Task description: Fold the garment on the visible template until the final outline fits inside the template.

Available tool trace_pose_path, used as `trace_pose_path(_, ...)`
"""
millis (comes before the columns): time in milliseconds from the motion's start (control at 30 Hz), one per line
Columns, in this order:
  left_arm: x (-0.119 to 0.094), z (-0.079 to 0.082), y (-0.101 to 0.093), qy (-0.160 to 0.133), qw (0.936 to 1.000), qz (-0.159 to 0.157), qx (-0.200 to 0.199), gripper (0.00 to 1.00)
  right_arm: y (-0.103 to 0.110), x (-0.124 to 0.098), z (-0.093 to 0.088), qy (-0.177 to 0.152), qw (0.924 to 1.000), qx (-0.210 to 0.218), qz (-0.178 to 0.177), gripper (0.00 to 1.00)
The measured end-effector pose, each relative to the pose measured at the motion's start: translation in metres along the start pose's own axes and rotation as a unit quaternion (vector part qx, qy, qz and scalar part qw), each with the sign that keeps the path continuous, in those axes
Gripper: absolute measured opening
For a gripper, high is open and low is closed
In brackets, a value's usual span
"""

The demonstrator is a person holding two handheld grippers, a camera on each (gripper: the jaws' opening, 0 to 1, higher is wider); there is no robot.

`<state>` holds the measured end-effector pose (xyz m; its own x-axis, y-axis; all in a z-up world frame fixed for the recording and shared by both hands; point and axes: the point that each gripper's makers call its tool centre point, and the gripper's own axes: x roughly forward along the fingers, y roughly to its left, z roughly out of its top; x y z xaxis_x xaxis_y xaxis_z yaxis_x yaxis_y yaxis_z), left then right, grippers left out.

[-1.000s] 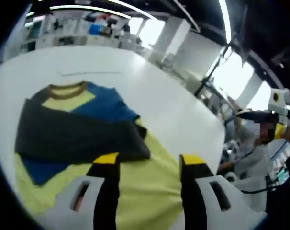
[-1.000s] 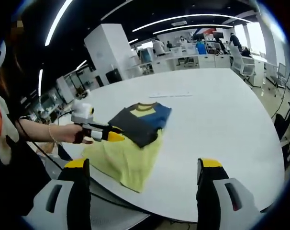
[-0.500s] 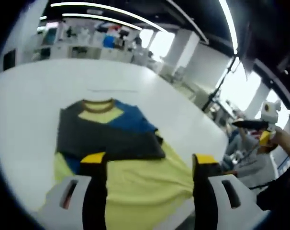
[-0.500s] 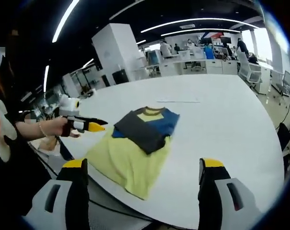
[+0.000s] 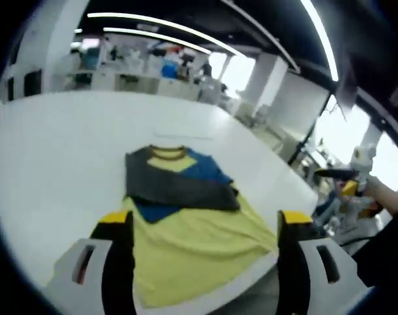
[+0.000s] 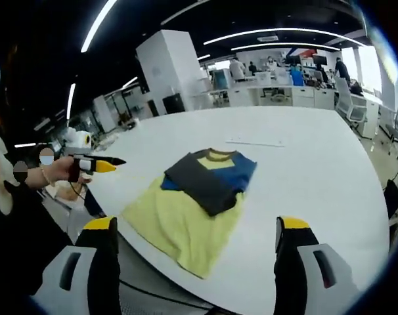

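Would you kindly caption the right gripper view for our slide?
Partly folded yellow, blue and dark grey T-shirt on round white table, left gripper held off its edge.

Readable text: we find none in either view.
Garment [image 6: 198, 197]: we see plain blocks of yellow, blue and dark grey, with no print or label we can read.
Table [image 6: 317, 170]: the thin pale strip lying beyond the garment's collar is too small for us to read.
Background beyond the table: we see coloured shapes among the desks, too blurred to make out as words or numbers.
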<state>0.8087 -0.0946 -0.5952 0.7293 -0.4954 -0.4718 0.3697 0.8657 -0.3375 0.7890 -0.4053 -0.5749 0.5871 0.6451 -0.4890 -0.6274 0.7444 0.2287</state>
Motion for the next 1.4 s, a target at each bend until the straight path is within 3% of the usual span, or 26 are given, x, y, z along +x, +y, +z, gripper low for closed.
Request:
trace_pose_path(200, -0.035, -0.003, 0.019, 0.003, 0.9997, 0.019, 0.012, 0.92, 0.006, 0.000, 0.000, -0.001, 1.0000, -0.001, 0.001, 1.00)
trace_pose_path(300, -0.049, -0.004, 0.027, 0.002, 0.9996, 0.026, 0.013, 1.00, 0.010, -0.001, -0.002, -0.001, 1.0000, -0.001, 0.002, 1.00)
trace_pose_path(667, -0.078, -0.010, 0.038, 0.001, 0.9996, 0.029, -0.002, 1.00, 0.013, -0.009, -0.011, 0.000, 0.9999, 0.008, -0.007, 0.99)
trace_pose_path(1000, -0.086, -0.022, 0.048, 0.014, 0.9990, 0.041, -0.004, 1.00, 0.015, -0.010, -0.015, 0.001, 0.9999, 0.011, -0.009, 0.99)
trace_pose_path(1400, -0.080, -0.032, 0.044, 0.027, 0.9989, 0.039, -0.003, 0.99, 0.017, -0.006, -0.019, 0.010, 0.9999, 0.007, -0.005, 0.99)
